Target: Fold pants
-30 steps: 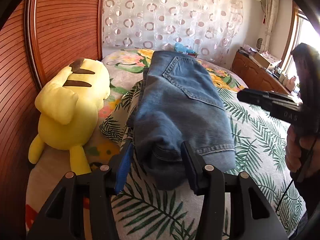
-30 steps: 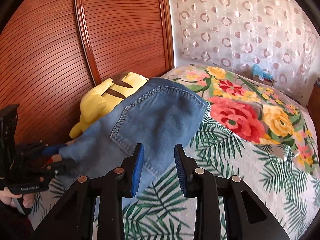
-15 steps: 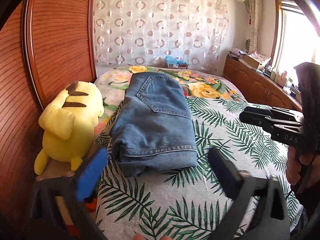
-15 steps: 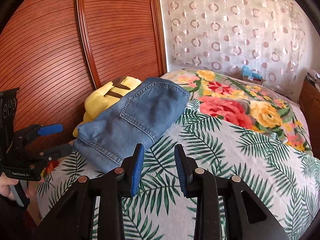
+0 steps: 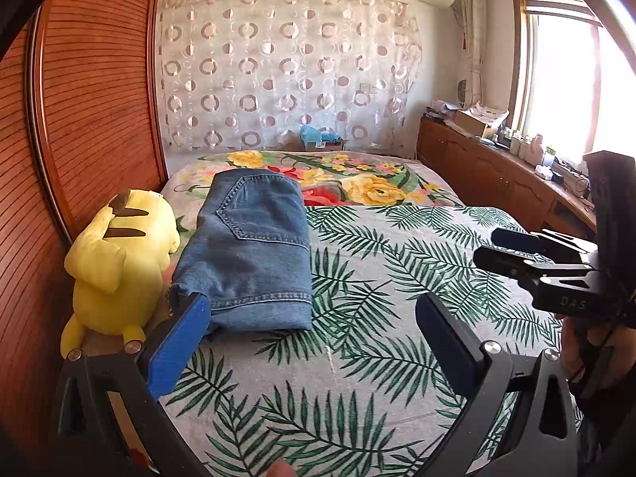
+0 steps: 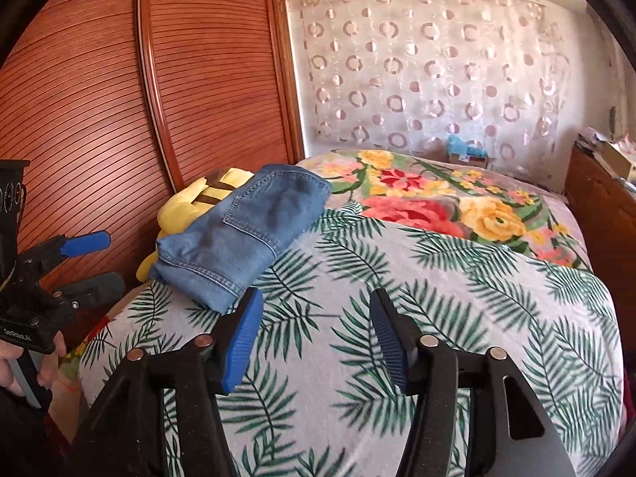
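The blue denim pants [image 5: 250, 250] lie folded into a compact rectangle on the bed, back pocket up, beside the yellow plush. They also show in the right wrist view [image 6: 246, 234]. My left gripper [image 5: 310, 314] is wide open and empty, pulled back from the near edge of the pants. It shows at the left of the right wrist view [image 6: 89, 262]. My right gripper [image 6: 316, 330] is open and empty above the leaf-print blanket, to the right of the pants. It shows at the right of the left wrist view [image 5: 489, 244].
A yellow plush toy [image 5: 119, 262] sits against the wooden headboard [image 5: 79, 119] left of the pants. The bed carries a leaf and flower print blanket [image 5: 397, 278]. A wooden cabinet [image 5: 497, 183] with clutter runs along the right wall under the window.
My left gripper opened wide, let go of the pants and drew back. My right gripper opened wider and also drew back. The pants stay folded on the bed.
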Available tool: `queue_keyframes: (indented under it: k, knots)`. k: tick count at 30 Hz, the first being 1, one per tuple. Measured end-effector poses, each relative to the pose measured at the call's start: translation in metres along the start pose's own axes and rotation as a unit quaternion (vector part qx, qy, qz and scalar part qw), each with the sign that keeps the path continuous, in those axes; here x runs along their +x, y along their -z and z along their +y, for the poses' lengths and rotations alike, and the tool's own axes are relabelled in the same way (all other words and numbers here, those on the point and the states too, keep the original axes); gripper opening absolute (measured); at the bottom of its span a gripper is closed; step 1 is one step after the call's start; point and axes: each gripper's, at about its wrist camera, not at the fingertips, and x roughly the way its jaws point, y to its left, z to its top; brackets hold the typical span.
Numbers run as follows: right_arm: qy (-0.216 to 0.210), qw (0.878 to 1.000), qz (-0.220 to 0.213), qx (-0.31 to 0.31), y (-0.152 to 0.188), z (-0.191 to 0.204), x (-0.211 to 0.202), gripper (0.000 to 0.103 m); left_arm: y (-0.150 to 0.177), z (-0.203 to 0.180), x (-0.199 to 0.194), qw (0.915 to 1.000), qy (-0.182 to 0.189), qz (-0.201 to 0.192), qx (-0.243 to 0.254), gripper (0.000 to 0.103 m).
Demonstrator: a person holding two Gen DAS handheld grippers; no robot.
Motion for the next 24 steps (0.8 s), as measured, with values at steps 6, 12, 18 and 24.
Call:
queue_keyframes:
  k: [6,12,18,24]
  knots:
    - [0.048,0.999,-0.008,0.020,0.019,-0.010,-0.047,0.076,0.003,-0.036,-0.010,0.9997,-0.007,-0.001,0.022,0.103]
    - [0.083,0.995,-0.030,0.039,0.031,-0.014,-0.101,0.081,-0.001,-0.066,-0.019,0.9996,0.014,-0.007,0.024,0.103]
    - [0.116,0.991,-0.049,0.042,0.034,-0.012,-0.143,0.083,-0.013,-0.091,-0.032,0.9984,0.034,-0.028,0.036,0.103]
    - [0.134,0.987,-0.067,0.052,0.035,-0.015,-0.172,0.083,-0.025,-0.105,-0.042,0.9979,0.038,-0.036,0.039,0.103]
